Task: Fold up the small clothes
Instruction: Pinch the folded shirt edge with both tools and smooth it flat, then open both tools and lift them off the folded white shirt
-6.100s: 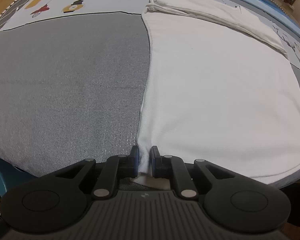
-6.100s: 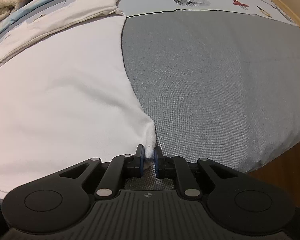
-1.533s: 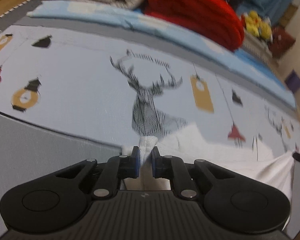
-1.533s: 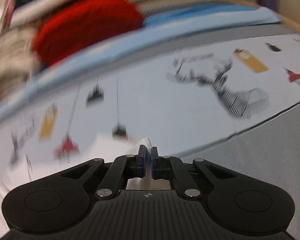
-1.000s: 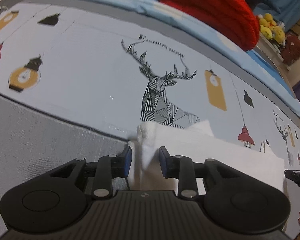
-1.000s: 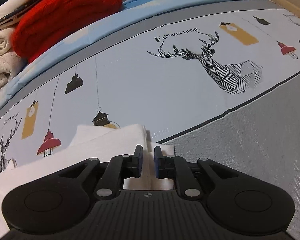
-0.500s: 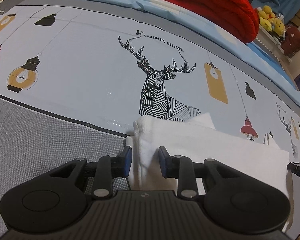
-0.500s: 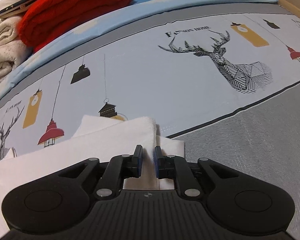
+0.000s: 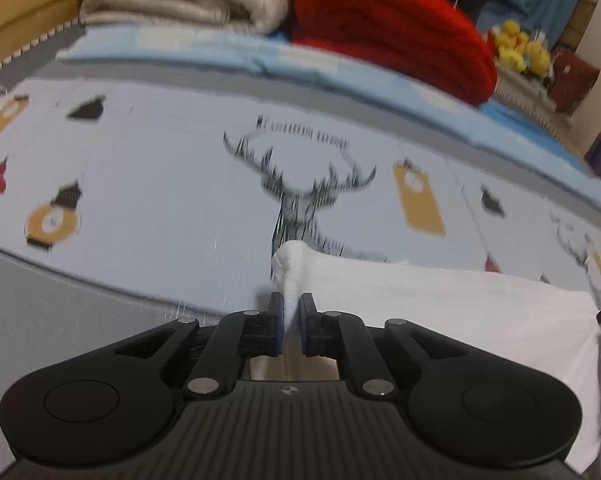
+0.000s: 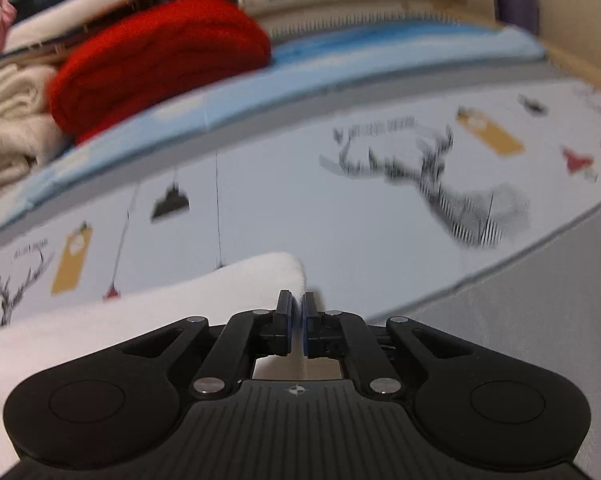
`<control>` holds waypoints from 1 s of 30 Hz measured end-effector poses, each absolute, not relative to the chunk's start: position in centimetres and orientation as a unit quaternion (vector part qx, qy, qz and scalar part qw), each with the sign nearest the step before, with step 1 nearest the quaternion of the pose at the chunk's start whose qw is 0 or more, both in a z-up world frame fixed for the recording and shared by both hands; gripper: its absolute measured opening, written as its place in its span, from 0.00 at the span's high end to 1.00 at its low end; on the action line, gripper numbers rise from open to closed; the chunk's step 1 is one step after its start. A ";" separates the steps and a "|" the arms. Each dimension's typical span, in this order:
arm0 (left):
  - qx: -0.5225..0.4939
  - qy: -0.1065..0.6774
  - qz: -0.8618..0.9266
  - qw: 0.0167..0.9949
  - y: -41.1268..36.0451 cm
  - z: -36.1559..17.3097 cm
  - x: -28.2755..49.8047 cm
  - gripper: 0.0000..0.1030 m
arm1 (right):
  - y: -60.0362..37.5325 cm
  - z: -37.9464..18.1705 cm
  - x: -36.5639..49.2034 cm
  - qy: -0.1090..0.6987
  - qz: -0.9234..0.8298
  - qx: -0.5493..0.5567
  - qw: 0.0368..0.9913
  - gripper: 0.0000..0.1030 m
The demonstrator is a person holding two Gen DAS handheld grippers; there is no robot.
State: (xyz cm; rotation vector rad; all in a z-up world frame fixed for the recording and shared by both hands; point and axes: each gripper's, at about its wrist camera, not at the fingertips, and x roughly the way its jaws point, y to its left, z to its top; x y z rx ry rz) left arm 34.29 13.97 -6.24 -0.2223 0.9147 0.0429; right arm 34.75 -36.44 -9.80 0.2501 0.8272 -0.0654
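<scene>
White garment (image 9: pixel 440 300), folded, corners pinched

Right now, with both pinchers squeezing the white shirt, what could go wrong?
1. Each gripper holds only a small bunch at one end of the white shirt: the left gripper and the right gripper. A corner might slip out when lifted.
2. The folded layers look loose, so pulling the ends unevenly could undo or skew the fold.
3. The views are blurred, so how many layers each gripper pinches cannot be told.
</scene>
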 end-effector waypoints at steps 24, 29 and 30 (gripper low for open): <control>0.085 0.569 -0.046 0.817 7.5 -7.9 21.7 0.79 | -32.4 -9.5 21.1 0.511 0.065 -0.049 0.856 0.77; 0.083 0.575 -0.041 0.813 8.6 -8.5 20.8 0.76 | -31.8 -11.5 21.1 0.546 0.038 -0.100 0.831 0.79; 0.071 0.564 -0.044 0.822 8.9 -7.9 20.5 0.76 | -32.1 -10.9 21.0 0.536 0.038 -0.085 0.839 0.79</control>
